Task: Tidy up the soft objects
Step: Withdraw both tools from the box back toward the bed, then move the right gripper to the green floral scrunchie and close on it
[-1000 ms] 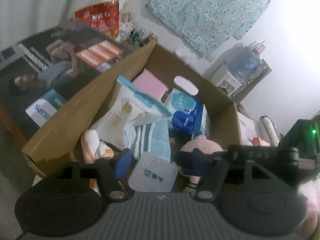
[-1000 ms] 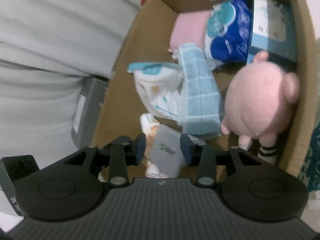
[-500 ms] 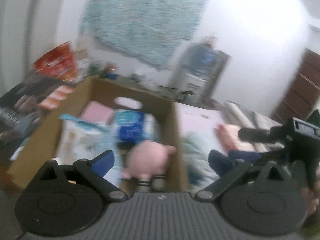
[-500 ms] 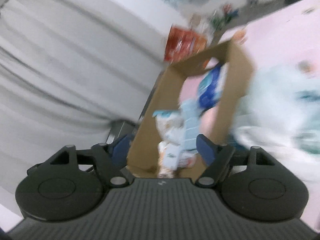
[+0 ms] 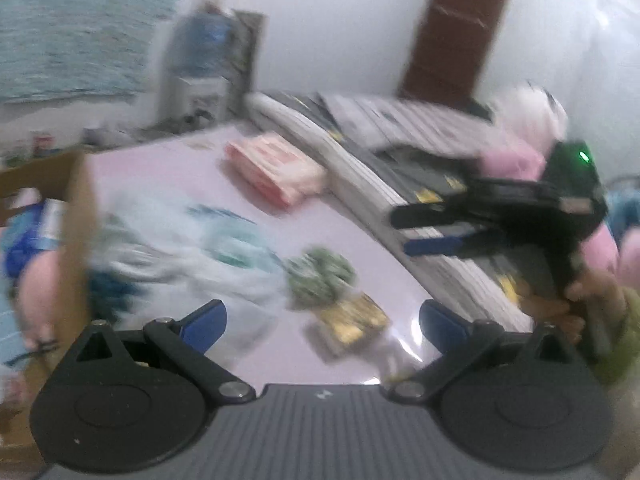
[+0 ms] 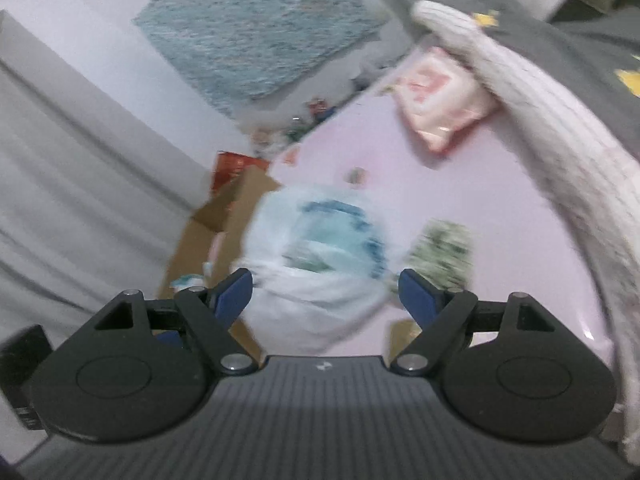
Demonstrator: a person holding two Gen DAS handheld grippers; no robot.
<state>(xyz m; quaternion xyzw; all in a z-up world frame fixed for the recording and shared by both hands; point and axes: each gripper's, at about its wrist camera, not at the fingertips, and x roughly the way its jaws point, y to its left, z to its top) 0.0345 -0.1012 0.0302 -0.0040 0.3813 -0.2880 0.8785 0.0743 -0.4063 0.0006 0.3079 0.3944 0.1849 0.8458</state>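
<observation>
So both of my grippers just swung off the cardboard box and out over the pink bed. Left gripper and right gripper jaws wide open, empty. Next up looks like the white plastic bag beside the box.

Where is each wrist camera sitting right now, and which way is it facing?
Left wrist: rides the left gripper, open, facing across the pink bed sheet toward the door; the right gripper and the hand holding it show.
Right wrist: rides the right gripper, open, tilted, facing the white plastic bag and cardboard box; only its own fingers show.
Shared: the bag, pink packet, green bundle, box.
</observation>
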